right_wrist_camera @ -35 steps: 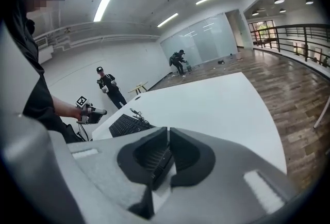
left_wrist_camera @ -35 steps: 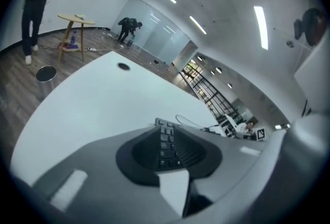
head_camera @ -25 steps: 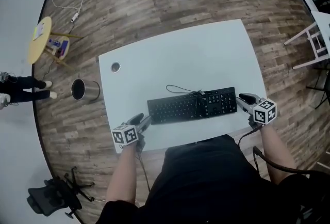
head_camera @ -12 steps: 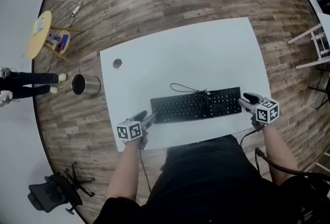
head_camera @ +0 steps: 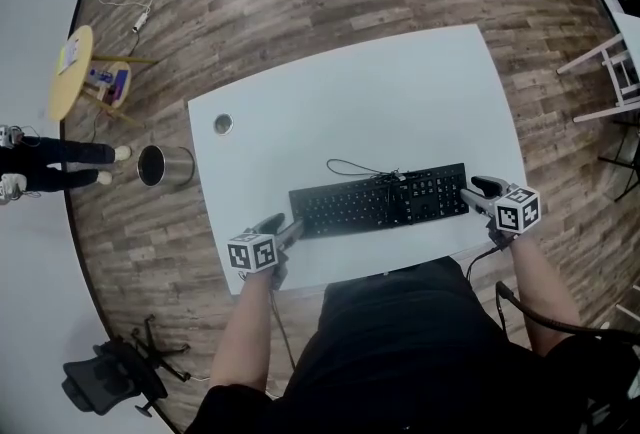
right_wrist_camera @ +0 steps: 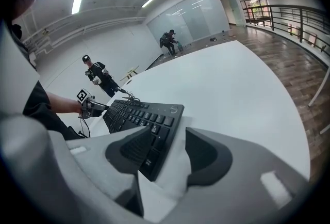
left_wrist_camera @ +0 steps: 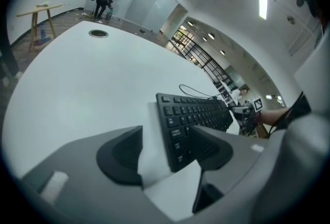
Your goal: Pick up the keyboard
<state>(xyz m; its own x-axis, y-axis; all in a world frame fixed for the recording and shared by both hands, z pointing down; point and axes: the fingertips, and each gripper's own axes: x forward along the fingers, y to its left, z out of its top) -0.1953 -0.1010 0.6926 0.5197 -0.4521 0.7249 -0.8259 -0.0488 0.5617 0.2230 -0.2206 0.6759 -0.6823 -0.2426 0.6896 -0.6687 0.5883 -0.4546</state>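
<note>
The keyboard (head_camera: 380,205) lies flat near the front edge of the table (head_camera: 370,102). We hold the left gripper (head_camera: 284,228) at its left end and the right gripper (head_camera: 479,192) at its right end, probably to lift it level. Both pairs of jaws have just been opening and stand apart, each around a keyboard end without pressing it.

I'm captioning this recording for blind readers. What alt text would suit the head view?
A black keyboard lies on a white table, with the left gripper at its left end and the right gripper at its right end. Both grippers' jaws have just been opening and stand apart around the keyboard's ends without gripping.
</note>
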